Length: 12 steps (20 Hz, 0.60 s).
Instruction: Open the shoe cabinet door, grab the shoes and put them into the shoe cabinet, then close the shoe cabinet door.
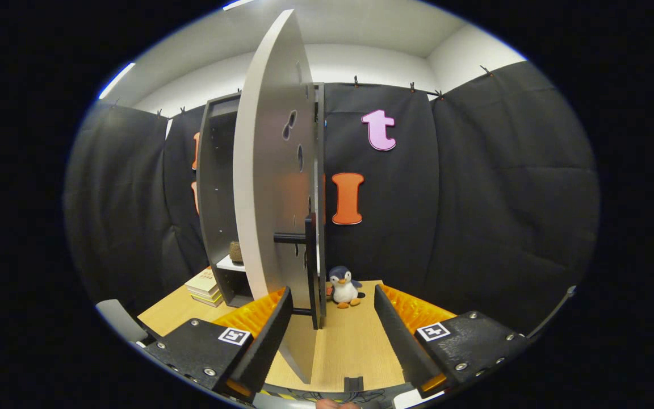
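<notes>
The shoe cabinet (216, 199) stands upright on the wooden counter (355, 346), its open front facing the tool, dark side walls framing a tall interior. Its door (267, 187) is swung wide and seen nearly edge-on, so the pale panel cuts the scene from the ceiling line down to a point between the fingers. The door's lower edge reaches close to the left finger (264, 341); whether they touch cannot be told. A dark bar handle (310, 267) runs vertically along the door's far side, just ahead of the tool (332, 335). The tool's fingers are spread apart and pinch nothing. To the right of the door, bare counter runs clear up to a small penguin plush (343, 287) sitting near the back wall. Left of the cabinet's base lies a stack of books (205, 287). Inside, a small brown object (236, 251) rests on a white shelf (231, 263); what it is cannot be told.
</notes>
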{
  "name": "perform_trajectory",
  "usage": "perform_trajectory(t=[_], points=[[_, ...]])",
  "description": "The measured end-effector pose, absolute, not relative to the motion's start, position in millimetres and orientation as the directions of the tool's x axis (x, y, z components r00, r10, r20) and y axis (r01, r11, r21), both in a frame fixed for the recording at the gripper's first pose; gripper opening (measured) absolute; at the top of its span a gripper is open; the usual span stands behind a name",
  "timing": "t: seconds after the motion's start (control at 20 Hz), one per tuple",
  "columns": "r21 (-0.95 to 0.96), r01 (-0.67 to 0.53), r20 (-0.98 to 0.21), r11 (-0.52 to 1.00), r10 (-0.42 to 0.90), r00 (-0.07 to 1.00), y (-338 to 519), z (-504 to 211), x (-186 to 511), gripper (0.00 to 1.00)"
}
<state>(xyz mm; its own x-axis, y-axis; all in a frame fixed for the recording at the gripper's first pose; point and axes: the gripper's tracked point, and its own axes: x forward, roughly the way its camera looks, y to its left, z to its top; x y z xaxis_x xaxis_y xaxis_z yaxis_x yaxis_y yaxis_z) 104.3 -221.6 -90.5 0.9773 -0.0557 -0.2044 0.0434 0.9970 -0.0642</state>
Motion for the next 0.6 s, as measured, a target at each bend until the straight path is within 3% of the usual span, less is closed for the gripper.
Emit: perform_trajectory(t=[0.6], points=[[-0.064, 0.024, -0.239, 0.998, -0.039, 0.97, -89.6, -97.1, 133.3, 0.91]])
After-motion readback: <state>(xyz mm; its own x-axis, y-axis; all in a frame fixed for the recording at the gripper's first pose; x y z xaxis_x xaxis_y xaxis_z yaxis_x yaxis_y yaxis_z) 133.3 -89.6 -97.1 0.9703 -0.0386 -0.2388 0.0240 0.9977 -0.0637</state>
